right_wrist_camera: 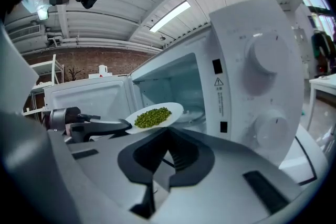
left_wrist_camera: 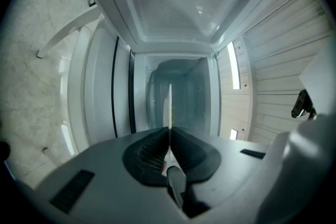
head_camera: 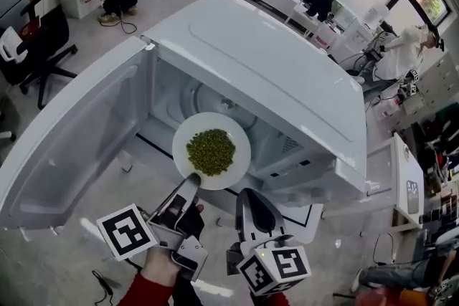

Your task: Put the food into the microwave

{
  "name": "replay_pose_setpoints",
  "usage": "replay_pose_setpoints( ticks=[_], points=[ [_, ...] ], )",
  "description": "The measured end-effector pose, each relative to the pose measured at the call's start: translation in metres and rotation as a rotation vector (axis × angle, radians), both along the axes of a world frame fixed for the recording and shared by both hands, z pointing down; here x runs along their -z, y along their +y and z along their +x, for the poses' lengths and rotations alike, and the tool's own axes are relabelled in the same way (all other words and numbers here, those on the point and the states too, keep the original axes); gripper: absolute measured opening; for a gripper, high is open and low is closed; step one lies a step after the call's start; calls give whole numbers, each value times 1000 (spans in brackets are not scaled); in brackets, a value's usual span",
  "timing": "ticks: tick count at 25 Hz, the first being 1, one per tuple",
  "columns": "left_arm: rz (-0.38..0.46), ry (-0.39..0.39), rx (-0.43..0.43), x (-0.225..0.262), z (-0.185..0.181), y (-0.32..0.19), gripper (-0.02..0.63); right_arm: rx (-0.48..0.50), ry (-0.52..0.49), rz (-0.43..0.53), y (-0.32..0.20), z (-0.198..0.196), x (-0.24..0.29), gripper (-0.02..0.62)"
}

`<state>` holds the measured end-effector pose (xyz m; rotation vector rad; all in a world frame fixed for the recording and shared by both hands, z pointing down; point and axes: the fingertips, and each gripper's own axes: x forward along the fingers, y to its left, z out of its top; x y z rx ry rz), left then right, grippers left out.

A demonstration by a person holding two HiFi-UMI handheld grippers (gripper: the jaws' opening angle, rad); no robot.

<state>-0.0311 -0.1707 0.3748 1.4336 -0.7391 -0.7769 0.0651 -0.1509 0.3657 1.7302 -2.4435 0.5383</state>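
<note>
Grey office floor under an open microwave (head_camera: 301, 89); left gripper (head_camera: 191, 181) clamps a plate (head_camera: 239, 141) of green peas (head_camera: 211, 151) at its opening, right gripper (head_camera: 248, 194) closed, empty

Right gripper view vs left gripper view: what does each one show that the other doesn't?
Only the right gripper view: the green food piled on the plate, the microwave front with its two knobs, its open door, and the left gripper from the side, clamped on the plate's rim.
Only the left gripper view: a straight look down to the back wall, with the plate edge-on as a thin white line between the jaws.
Both: the plate and the open cavity.
</note>
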Motion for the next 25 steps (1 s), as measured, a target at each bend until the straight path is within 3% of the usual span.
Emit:
replay_pose_setpoints(
  ticks=[8, 25],
  points=[
    [4, -13, 9, -16, 7, -14, 21, -3, 7, -80, -11, -1, -35, 14],
    [-23, -32, 13, -18, 13, -62, 20, 10, -41, -135, -30, -14, -39, 14]
  ],
)
